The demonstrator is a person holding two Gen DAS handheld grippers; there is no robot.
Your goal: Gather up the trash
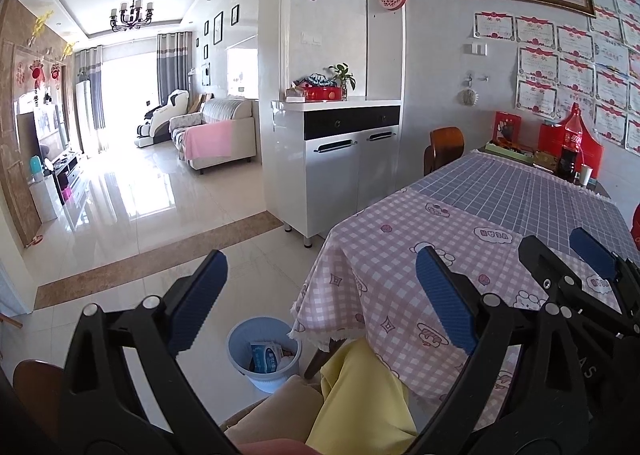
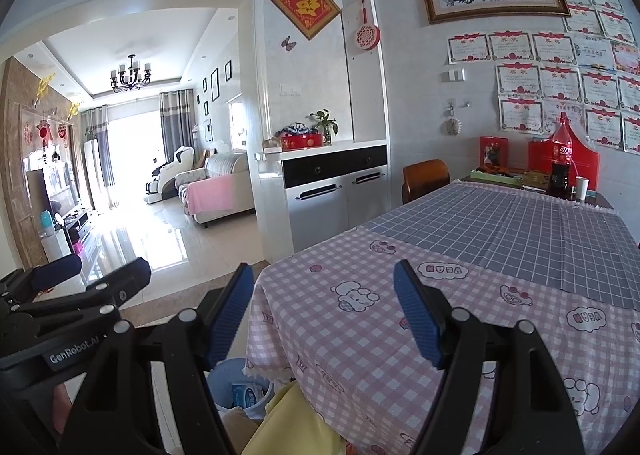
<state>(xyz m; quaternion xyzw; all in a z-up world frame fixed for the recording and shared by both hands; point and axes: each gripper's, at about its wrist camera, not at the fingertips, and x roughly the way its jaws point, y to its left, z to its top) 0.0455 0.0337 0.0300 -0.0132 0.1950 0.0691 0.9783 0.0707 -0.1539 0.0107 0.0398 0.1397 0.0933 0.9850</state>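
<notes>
The bin [image 1: 264,355] is a light blue bucket that stands on the tiled floor [image 1: 160,223], just beside the near corner of the table [image 1: 460,255] and partly under the hanging edge of the cloth [image 1: 360,295]. Inside it lies a blue and white packet [image 1: 266,359] – in the right wrist view the same bin [image 2: 224,383] shows between the left finger and the table corner, with the packet [image 2: 248,395] inside. A yellow fabric [image 1: 360,395] covers something just in front of the bin, near the camera. The left gripper [image 1: 320,295] hangs above the floor and the table corner with its fingers [image 1: 196,303] wide apart, holding nothing; the bin is seen between them, lower. The right gripper [image 2: 324,315] is over the pink checked part of the cloth, also with fingers [image 2: 416,319] wide and nothing between them. Each gripper shows at the edge of the other's view – the right gripper [image 1: 580,267] at the right side, the left gripper [image 2: 80,283] at the left side. Farther on the table, a grey checked cloth [image 2: 520,231] covers the back part, and at the wall end stand a cola bottle [image 2: 560,159], a white cup [image 2: 582,187] and red boxes [image 2: 494,155]. A brown chair [image 2: 424,179] stands at the far side, beside a white cabinet [image 2: 336,199].
</notes>
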